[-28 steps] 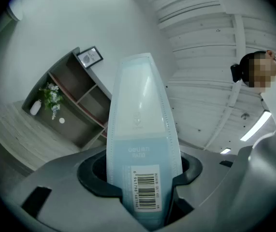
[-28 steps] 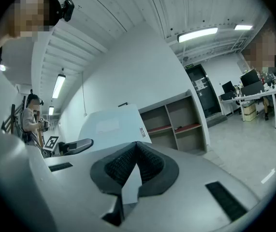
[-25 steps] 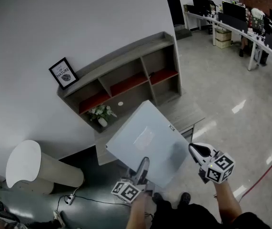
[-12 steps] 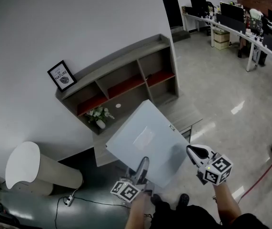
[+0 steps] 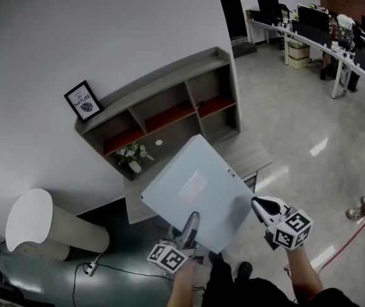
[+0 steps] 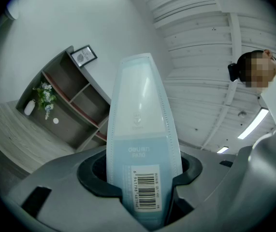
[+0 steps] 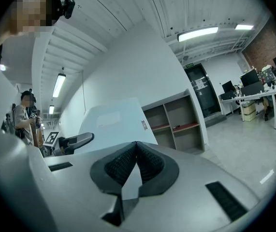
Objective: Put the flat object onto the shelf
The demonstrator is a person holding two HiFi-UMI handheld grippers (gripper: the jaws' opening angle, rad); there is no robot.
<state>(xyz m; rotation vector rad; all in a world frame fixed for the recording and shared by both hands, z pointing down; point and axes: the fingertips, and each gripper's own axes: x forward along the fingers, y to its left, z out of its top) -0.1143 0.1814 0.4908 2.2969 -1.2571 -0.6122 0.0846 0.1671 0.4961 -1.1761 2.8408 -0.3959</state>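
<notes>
Flat object, a pale blue sleeve with a barcode, is held tilted in the air in front of the shelf, not on it. Left gripper pinches its near edge, jaws clamped on the barcode end. Right gripper pinches its right corner, pads pressed together on the thin edge.

Framed picture: propped upright against white wall.
Flower vase: white, green foliage.
Office desks: far right, carrying monitors.
Cable: lying on dark floor.
</notes>
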